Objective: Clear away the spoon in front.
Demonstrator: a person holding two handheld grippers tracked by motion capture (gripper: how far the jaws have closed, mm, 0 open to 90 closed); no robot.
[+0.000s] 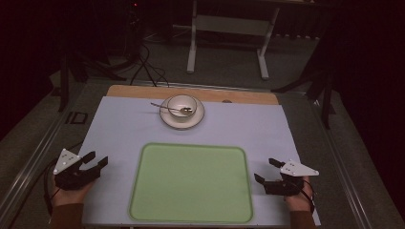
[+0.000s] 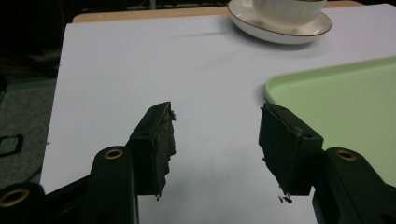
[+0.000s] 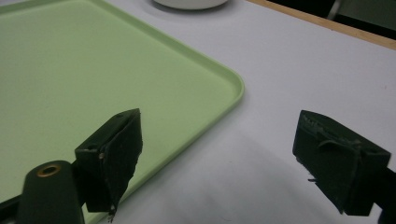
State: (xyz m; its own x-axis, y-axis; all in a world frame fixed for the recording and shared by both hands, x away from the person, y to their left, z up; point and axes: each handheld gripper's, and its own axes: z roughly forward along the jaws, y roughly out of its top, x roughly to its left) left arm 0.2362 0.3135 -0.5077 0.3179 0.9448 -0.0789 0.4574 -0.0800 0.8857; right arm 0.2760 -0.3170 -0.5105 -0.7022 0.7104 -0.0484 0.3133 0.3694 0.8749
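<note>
Two grippers waiting, fingers open, empty: left gripper (image 1: 94,161), right gripper (image 1: 265,171) | flanking tray (image 1: 191,183) | next, I judge: reaching twelve o'clock for cup (image 1: 182,106), saucer (image 1: 182,119).

At the far side of a pale lilac table cover (image 1: 119,129), a white ribbed cup (image 1: 182,102) stands on a gold-rimmed saucer (image 1: 165,117) with a metal spoon (image 1: 162,107) resting in it, just before a bare wooden table edge (image 1: 143,91), with black cables (image 1: 145,67) and a white-legged stand (image 1: 192,47) on the floor beyond.
</note>
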